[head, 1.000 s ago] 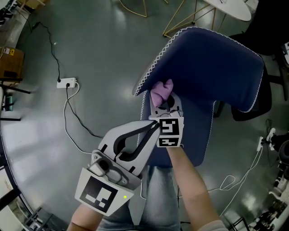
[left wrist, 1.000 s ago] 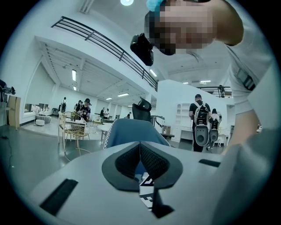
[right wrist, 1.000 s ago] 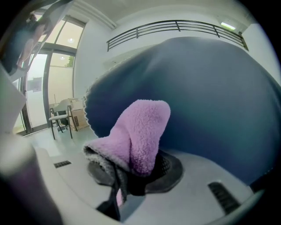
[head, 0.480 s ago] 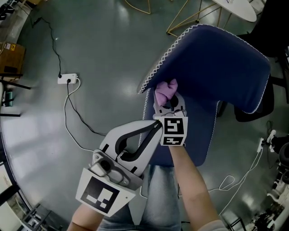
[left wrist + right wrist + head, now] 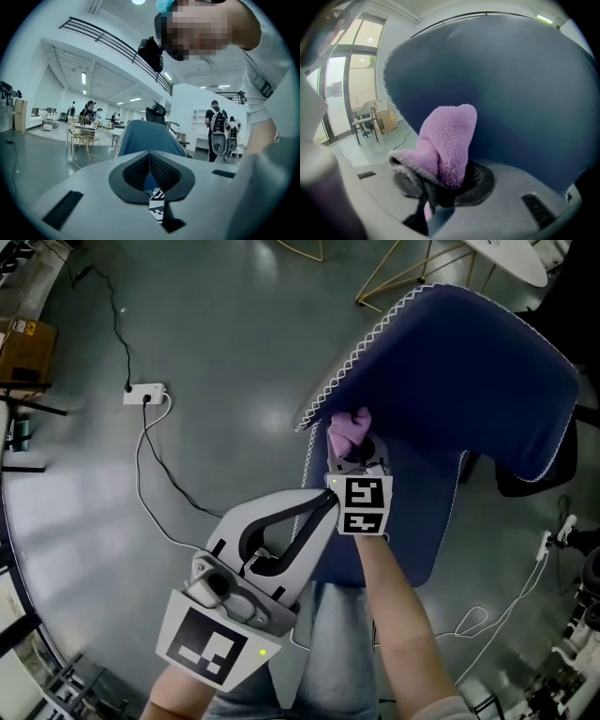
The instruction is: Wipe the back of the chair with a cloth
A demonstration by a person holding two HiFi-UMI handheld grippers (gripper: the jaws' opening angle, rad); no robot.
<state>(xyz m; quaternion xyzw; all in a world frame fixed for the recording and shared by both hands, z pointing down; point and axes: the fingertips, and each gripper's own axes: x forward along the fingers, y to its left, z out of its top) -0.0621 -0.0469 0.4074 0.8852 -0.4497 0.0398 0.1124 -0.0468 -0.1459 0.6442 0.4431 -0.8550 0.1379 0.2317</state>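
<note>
A dark blue chair with white zigzag stitching along its edge stands at the upper right of the head view; its back fills the right gripper view. My right gripper is shut on a fluffy pink cloth, and the cloth presses against the chair back near its left edge. My left gripper is shut and holds nothing, low and just left of the right gripper. In the left gripper view the chair rises beyond the closed jaws.
A white power strip with a black cable lies on the grey floor at the left. Gold wire chair legs stand behind the blue chair. A white cable trails on the floor at the right. People stand in the far room.
The right gripper with the pink cloth has stayed against the chair back's left edge. The view has shifted slightly, so chair and gripper sit a little further right and lower.
</note>
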